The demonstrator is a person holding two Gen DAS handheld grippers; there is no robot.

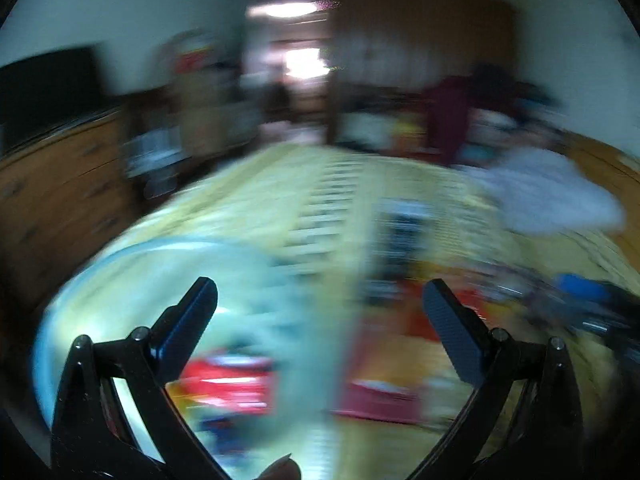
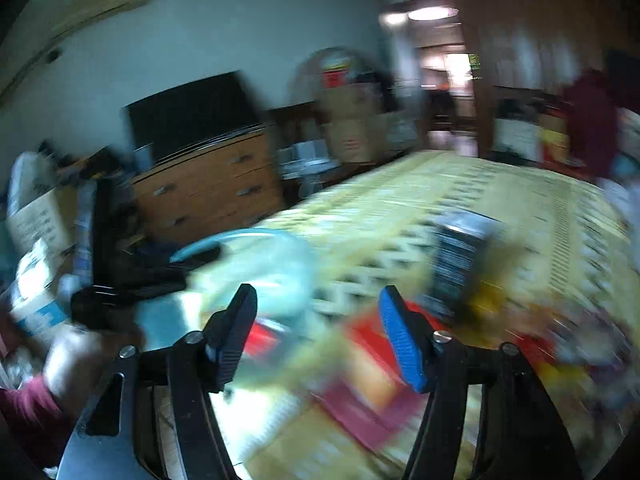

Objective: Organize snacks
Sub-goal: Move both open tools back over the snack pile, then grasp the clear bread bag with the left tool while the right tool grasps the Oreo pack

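Both views are heavily blurred. My left gripper is open with nothing between its fingers, above a translucent tub with a pale blue rim. A red snack pack lies inside the tub. A red and pink packet lies on the cover to the tub's right, and a dark box stands beyond it. My right gripper is open and holds nothing. It is above the tub and a red and yellow packet. The dark box stands ahead on the right.
Everything lies on a bed with a yellow patterned cover. A wooden dresser with a dark screen stands at the left, cardboard boxes behind. A hand holds the left gripper. More snack packets lie at the right.
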